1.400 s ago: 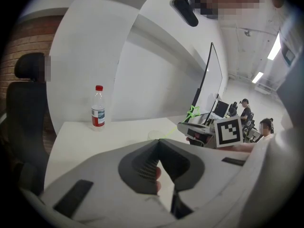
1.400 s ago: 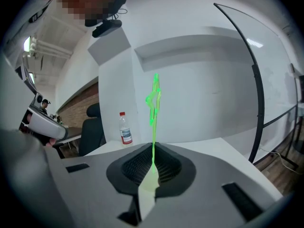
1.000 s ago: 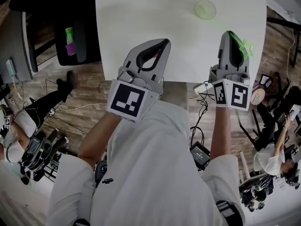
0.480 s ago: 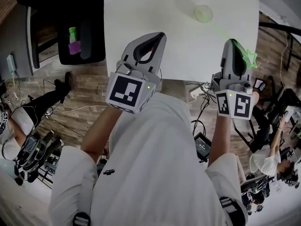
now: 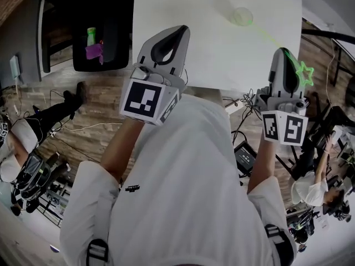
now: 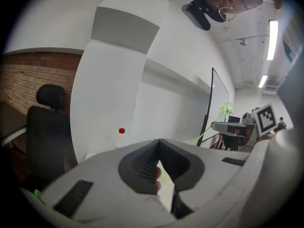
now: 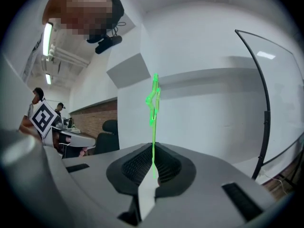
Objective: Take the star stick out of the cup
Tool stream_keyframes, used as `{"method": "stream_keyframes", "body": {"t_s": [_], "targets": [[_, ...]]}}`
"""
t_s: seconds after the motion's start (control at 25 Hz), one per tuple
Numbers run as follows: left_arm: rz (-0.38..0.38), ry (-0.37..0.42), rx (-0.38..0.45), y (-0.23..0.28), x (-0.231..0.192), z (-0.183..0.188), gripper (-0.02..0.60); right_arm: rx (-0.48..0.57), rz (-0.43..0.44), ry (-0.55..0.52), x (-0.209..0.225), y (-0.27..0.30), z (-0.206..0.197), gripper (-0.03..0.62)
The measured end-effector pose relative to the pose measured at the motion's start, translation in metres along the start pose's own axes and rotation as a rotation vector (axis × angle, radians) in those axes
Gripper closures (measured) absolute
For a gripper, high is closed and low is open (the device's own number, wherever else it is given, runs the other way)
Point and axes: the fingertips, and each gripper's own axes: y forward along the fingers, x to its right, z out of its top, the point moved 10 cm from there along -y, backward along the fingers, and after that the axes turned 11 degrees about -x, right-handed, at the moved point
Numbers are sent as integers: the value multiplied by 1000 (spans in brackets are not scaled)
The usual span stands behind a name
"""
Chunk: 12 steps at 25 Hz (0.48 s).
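Note:
A translucent green cup [image 5: 242, 16] stands on the white table [image 5: 188, 15] at the far right. My right gripper [image 5: 284, 52] is shut on the thin green star stick [image 7: 153, 127], whose star [image 5: 304, 73] sticks out beside the jaw tips. In the right gripper view the star [image 7: 153, 99] stands straight up above the closed jaws. A faint green line of shaft runs from the gripper back toward the cup; I cannot tell whether its end is clear of the rim. My left gripper [image 5: 178, 31] hangs over the table's near edge, shut and empty.
A black chair [image 5: 102, 37] with a green and a purple item stands left of the table. Cables and gear lie on the wooden floor [image 5: 94, 110]. People sit at the far left and right. A red-capped bottle [image 6: 121, 136] shows in the left gripper view.
My right gripper has drawn the star stick to the right, away from the cup. The left gripper has edged forward over the table edge.

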Motion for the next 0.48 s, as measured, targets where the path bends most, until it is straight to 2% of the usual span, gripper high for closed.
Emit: {"method": "stream_keyframes", "body": {"t_s": [0.48], "targets": [[17,-13,63,-47,-10,5,588,-37,-7,-24,-28,-32,19,579]]}}
